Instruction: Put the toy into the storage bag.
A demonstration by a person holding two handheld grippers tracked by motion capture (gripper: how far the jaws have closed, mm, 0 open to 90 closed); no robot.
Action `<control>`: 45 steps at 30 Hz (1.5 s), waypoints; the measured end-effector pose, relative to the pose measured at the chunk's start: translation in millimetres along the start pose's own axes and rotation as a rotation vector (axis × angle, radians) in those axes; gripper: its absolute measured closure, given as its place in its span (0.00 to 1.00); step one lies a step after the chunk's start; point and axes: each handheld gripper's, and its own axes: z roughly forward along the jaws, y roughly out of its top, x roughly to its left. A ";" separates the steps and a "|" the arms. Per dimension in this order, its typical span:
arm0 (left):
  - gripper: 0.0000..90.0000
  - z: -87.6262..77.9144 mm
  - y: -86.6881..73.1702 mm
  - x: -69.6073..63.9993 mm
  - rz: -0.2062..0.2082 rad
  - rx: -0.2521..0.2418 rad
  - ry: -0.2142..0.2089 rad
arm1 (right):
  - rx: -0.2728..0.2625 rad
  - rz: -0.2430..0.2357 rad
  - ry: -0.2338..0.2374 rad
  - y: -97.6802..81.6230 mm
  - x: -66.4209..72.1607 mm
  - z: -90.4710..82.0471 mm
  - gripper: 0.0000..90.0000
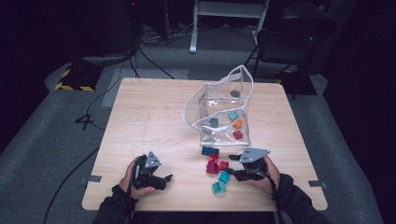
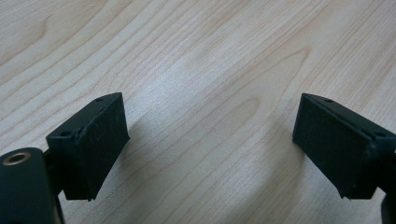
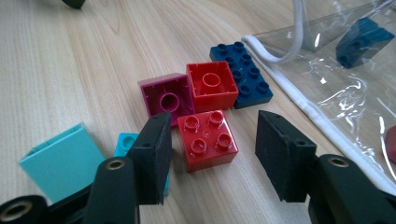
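The right gripper [image 3: 210,154] is reaching, jaws apart, around the red block [image 3: 208,138] sitting on the table [image 1: 140,116] by the clear bag [image 1: 219,107]. Next it is needing to squeeze. The left gripper [image 2: 210,144] is waiting, released

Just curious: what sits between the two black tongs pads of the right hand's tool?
In the right gripper view, a red four-stud block lies between the right tongs, with gaps to both pads.
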 end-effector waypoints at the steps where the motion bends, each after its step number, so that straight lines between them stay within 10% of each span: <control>1: 0.12 0.0 0.0 0.0 0.000 0.000 0.000 | 0.004 0.001 0.002 -0.2 0.4 2.0 0.52; 25: 0.12 0.0 0.0 0.0 -0.001 0.000 0.000 | -0.001 0.084 0.033 -14.9 -8.6 23.1 0.66; 45: 0.12 0.1 0.0 0.0 -0.001 0.000 0.000 | -0.080 0.120 -0.070 -17.4 -27.5 -15.8 0.66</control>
